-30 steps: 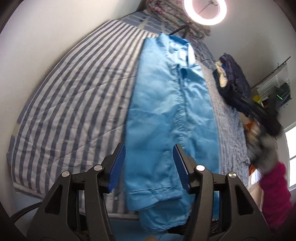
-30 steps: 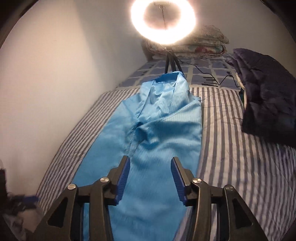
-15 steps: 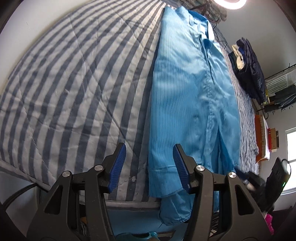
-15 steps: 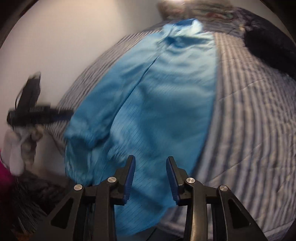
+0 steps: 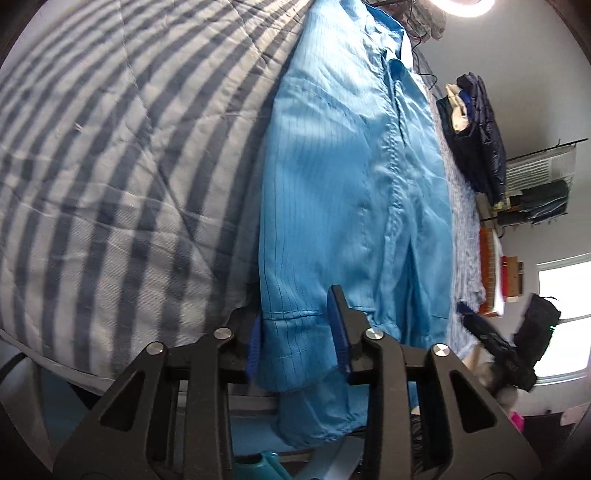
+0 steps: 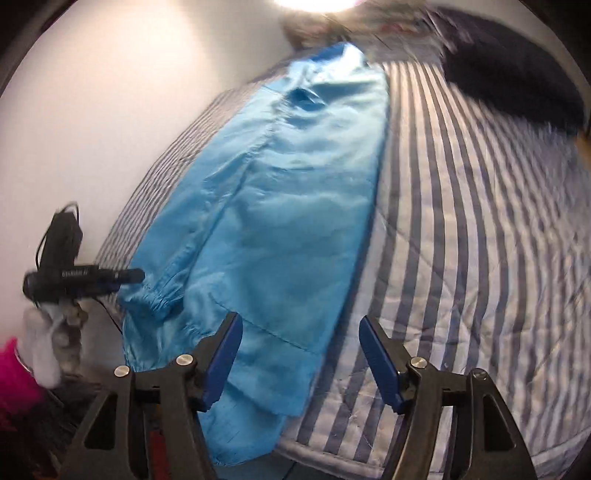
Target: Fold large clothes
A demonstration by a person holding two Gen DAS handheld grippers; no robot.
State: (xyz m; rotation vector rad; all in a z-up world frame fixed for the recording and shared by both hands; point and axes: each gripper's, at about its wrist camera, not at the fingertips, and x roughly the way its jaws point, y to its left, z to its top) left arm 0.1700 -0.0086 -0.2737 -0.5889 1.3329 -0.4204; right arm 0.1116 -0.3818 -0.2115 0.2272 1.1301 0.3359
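Observation:
A long light-blue garment (image 5: pixel 343 192) lies lengthwise on the striped bed (image 5: pixel 110 155), folded narrow, its hem hanging over the near edge. My left gripper (image 5: pixel 297 334) is open, its blue pads on either side of the hem's left corner. In the right wrist view the same garment (image 6: pixel 280 206) runs away from me, and my right gripper (image 6: pixel 301 360) is open just above the hem's right corner, by the striped quilt (image 6: pixel 480 229). The left gripper also shows in the right wrist view (image 6: pixel 74 277), and the right gripper in the left wrist view (image 5: pixel 498 343).
Dark folded clothes (image 5: pixel 476 133) sit at the far right of the bed, also in the right wrist view (image 6: pixel 509 74). A ring light (image 5: pixel 465 3) shines at the bed's head. A white wall (image 6: pixel 110 110) runs along the left side. A shelf (image 5: pixel 539 192) stands beyond the bed.
Both grippers have dropped toward the near hem. The left pads now straddle the left corner; the right jaws have opened wider over the right corner.

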